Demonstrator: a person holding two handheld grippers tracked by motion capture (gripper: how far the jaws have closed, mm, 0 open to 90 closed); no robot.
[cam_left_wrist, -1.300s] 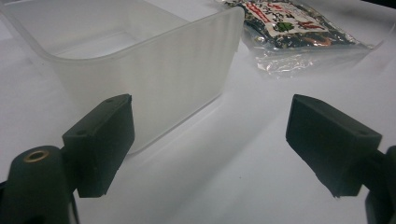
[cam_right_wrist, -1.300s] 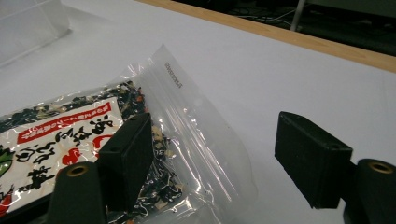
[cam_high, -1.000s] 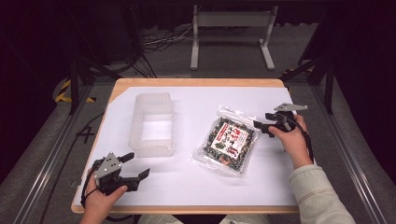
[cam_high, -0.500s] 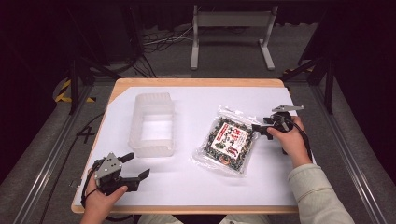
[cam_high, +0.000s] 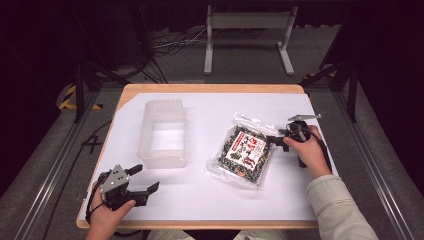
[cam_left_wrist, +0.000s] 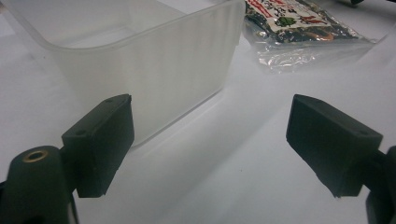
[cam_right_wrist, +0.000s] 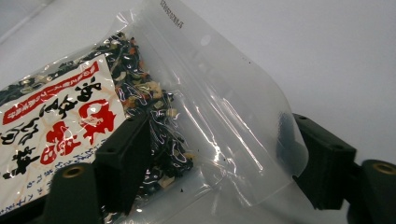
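A clear bag of dark dried food with a red-and-white label (cam_high: 245, 150) lies flat right of the table's middle. My right gripper (cam_high: 274, 140) is at the bag's right end. In the right gripper view the bag (cam_right_wrist: 56, 116) has its clear sealed end between the jaws of my right gripper (cam_right_wrist: 224, 158), which stand wide apart without pinching it. A translucent plastic container (cam_high: 162, 135) stands empty at centre left. My left gripper (cam_high: 145, 178) rests open near the front left corner, pointing at the container (cam_left_wrist: 154, 70), nothing between the jaws of this left gripper (cam_left_wrist: 210, 144).
A white sheet (cam_high: 220, 200) covers the wooden table (cam_high: 200, 88). Beyond the far edge are a metal stand (cam_high: 247, 30), floor cables and dark frame rails on both sides. The bag (cam_left_wrist: 299, 21) lies past the container in the left gripper view.
My right gripper has shifted a little left and nearer, onto the bag's right end. The left gripper, container and bag have stayed put.
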